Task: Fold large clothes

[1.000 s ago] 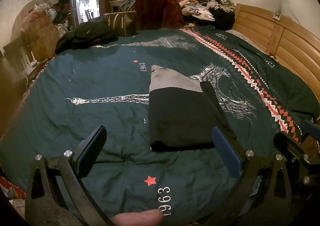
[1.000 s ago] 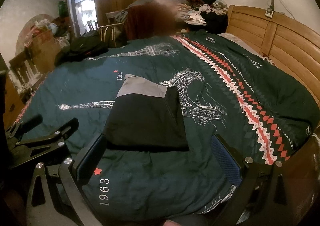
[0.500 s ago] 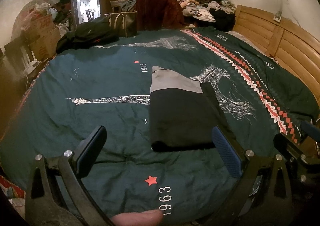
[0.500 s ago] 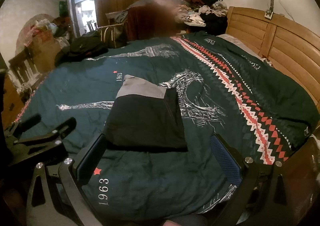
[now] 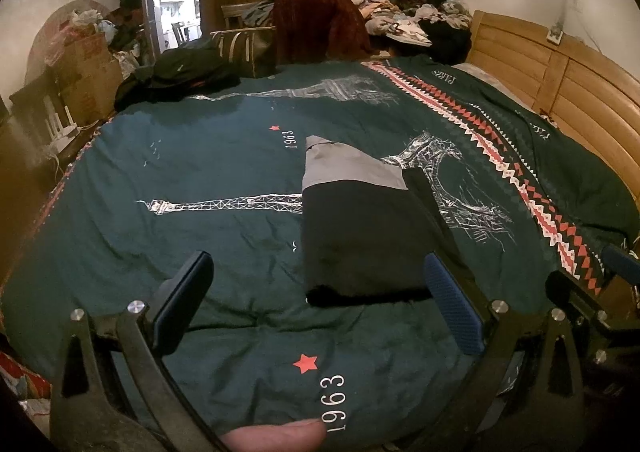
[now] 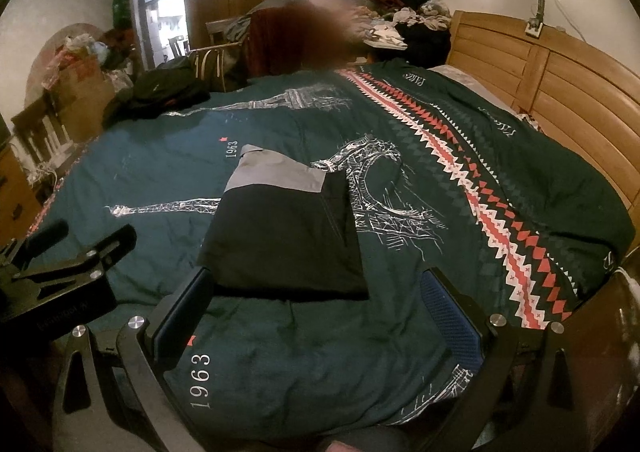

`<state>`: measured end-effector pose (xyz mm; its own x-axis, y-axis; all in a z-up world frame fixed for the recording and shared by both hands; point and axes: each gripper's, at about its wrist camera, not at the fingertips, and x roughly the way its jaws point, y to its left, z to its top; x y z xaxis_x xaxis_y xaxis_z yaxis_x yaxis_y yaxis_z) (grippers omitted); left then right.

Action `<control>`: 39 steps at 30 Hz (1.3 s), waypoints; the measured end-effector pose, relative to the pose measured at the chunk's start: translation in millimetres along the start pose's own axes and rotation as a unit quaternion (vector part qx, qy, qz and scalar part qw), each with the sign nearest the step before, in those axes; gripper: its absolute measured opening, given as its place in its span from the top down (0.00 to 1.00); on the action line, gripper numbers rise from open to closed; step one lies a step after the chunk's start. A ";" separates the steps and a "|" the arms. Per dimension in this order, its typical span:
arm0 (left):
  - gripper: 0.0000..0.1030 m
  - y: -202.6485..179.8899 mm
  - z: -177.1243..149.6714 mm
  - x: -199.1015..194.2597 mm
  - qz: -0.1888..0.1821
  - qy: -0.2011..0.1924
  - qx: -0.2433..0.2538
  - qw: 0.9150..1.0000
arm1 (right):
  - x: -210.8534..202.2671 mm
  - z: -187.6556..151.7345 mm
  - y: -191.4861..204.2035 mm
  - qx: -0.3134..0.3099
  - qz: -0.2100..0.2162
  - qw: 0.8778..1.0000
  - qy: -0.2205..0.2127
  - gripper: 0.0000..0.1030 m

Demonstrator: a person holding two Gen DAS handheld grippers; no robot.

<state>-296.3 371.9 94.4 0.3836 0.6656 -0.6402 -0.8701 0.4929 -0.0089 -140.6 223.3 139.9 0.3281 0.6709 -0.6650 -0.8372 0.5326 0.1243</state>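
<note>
A folded black garment with a grey band at its far end point(image 5: 360, 228) point(image 6: 288, 236) lies flat in the middle of the bed. My left gripper point(image 5: 320, 304) hovers just short of its near edge, open, nothing between the fingers. My right gripper point(image 6: 316, 308) is also open and empty, near the garment's front edge; its left finger point(image 6: 180, 312) overlaps the garment's near left corner in the view. In the right wrist view the left gripper's body point(image 6: 60, 272) shows at the left; in the left wrist view the right one's finger point(image 5: 580, 296) shows at the right.
The bed is covered by a dark green quilt point(image 5: 200, 172) printed with towers and "1963". A wooden headboard point(image 5: 560, 84) runs along the right. Piled clothes point(image 5: 380, 0) sit at the far end, a black heap point(image 5: 180, 72) at the far left corner, boxes point(image 5: 80, 64) beyond.
Almost nothing has changed. Both grippers stay open in front of the folded garment, with only a very slight shift of the views.
</note>
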 end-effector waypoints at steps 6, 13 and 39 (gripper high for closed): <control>0.00 0.0 -0.7 0.2 0.000 0.001 0.001 1.000 | 0.1 0.1 -0.3 -0.001 0.001 1.000 0.000 0.00; 0.00 0.7 -0.2 1.3 -0.001 0.002 0.003 1.000 | 1.8 -0.7 -0.2 -0.001 0.001 1.000 0.002 0.00; 0.00 -0.2 -0.1 1.6 -0.001 0.002 0.004 1.000 | 3.5 -0.8 -0.1 -0.002 0.003 1.000 0.003 0.00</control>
<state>-295.5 372.9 93.3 0.3835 0.6623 -0.6436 -0.8670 0.4983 -0.0038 -139.8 225.2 137.0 0.3196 0.6711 -0.6690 -0.8408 0.5264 0.1264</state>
